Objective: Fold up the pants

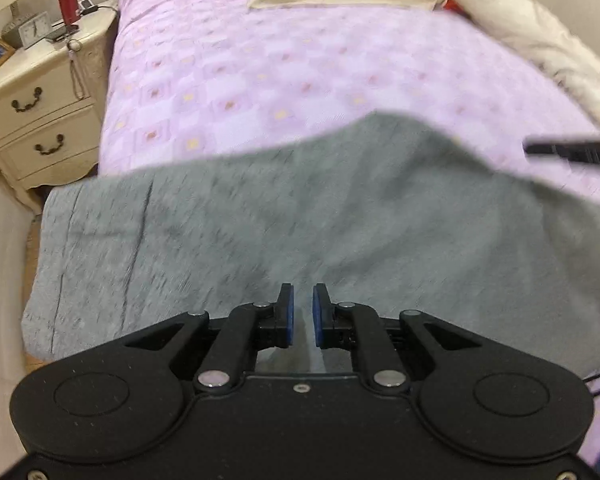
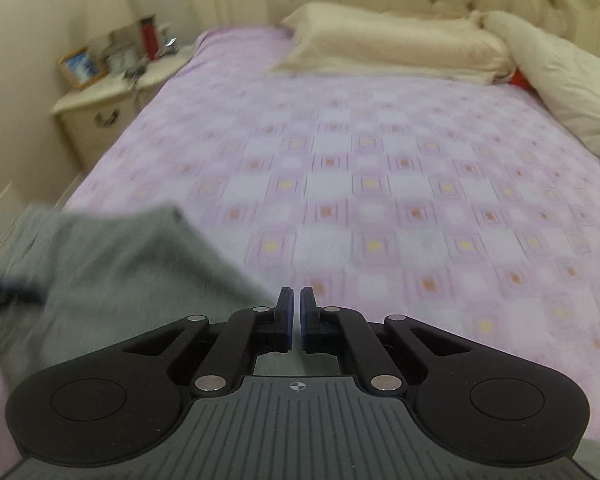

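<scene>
Grey fabric pants (image 1: 260,220) draped over near edge of lilac checked bedspread (image 2: 380,180); cream nightstand (image 1: 36,92) beside. Left gripper (image 1: 303,312) pinching pants; right gripper (image 2: 296,314) pressed together, empty.

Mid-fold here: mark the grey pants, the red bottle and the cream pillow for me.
grey pants (image 1: 228,240): left wrist view, middle of the cloth.
red bottle (image 1: 67,0): left wrist view, its body, on the nightstand.
cream pillow (image 2: 392,46): right wrist view, centre of its top face.
</scene>
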Demonstrator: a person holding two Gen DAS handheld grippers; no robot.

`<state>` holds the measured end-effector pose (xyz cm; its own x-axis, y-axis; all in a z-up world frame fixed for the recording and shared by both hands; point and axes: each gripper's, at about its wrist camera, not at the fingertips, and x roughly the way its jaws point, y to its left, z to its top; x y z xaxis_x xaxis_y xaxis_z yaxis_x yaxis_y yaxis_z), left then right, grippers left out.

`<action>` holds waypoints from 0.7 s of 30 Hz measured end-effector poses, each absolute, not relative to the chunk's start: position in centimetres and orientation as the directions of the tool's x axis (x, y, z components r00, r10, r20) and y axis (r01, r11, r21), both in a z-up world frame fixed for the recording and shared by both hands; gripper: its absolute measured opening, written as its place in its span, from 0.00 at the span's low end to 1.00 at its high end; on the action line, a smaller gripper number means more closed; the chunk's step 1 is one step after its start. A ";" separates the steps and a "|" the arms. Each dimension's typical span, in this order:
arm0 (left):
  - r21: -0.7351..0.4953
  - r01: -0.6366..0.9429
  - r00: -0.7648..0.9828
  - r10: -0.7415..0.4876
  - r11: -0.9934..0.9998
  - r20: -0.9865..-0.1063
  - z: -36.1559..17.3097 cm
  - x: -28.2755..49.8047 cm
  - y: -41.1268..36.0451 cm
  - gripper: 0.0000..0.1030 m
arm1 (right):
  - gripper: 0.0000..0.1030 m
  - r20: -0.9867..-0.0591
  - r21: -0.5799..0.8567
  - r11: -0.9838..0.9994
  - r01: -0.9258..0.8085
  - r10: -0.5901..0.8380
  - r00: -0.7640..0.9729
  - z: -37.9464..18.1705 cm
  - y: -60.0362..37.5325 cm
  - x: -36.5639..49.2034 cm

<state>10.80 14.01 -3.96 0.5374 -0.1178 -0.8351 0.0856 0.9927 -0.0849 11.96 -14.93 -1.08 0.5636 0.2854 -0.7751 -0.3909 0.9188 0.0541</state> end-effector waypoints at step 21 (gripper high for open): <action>-0.071 0.092 0.511 -0.108 0.993 -0.853 -6.0 23.3 3.5 0.19 | 0.02 -0.791 -0.032 0.986 0.166 -0.127 0.598 -3.6 -35.4 5.6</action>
<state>23.30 3.53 -5.97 0.5113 -0.1080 -0.8526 0.0915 0.9933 -0.0709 5.59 -35.41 -3.64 0.5984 -0.1265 -0.7912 0.1659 0.9856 -0.0321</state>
